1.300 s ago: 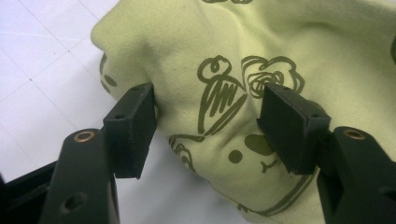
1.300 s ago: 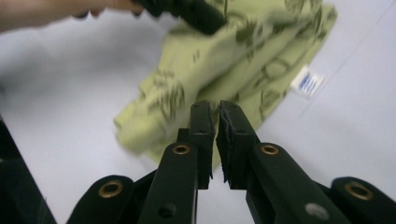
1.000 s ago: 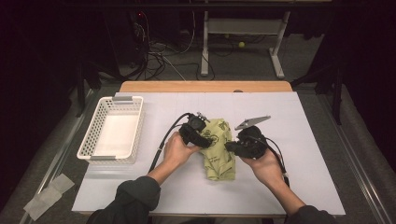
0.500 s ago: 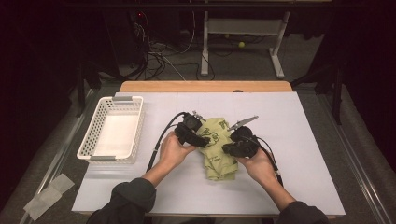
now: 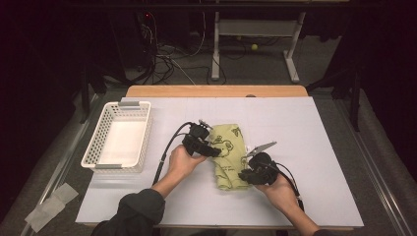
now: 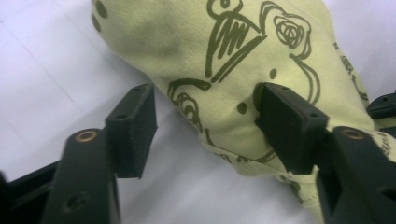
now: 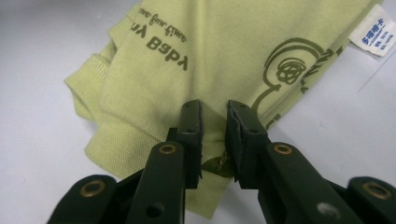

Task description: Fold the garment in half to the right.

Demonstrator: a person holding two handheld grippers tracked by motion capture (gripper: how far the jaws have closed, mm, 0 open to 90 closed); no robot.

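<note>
A folded light green cloth (image 5: 228, 152) with dark printed drawings lies on the white table (image 5: 319, 147). My left gripper (image 5: 214, 150) is at the cloth's left edge. In the left gripper view its jaws (image 6: 208, 116) stand wide and have just been closing a little; one pad rests against the cloth (image 6: 224, 56), the other is over bare table. My right gripper (image 5: 242, 175) is low at the cloth's near right corner. Its jaws (image 7: 215, 130) have just been opening and stand a narrow gap apart over the cloth (image 7: 210, 56), no longer pinching it.
A white plastic basket (image 5: 118, 142) stands at the table's left side. A white label (image 7: 376, 30) sticks out of the cloth's edge. Beyond the table's wooden far edge (image 5: 216, 91) are cables and a desk frame on the floor.
My right gripper has come down and toward the person along the cloth's right side. The cloth now lies flatter on the table. My left hand has hardly moved.
</note>
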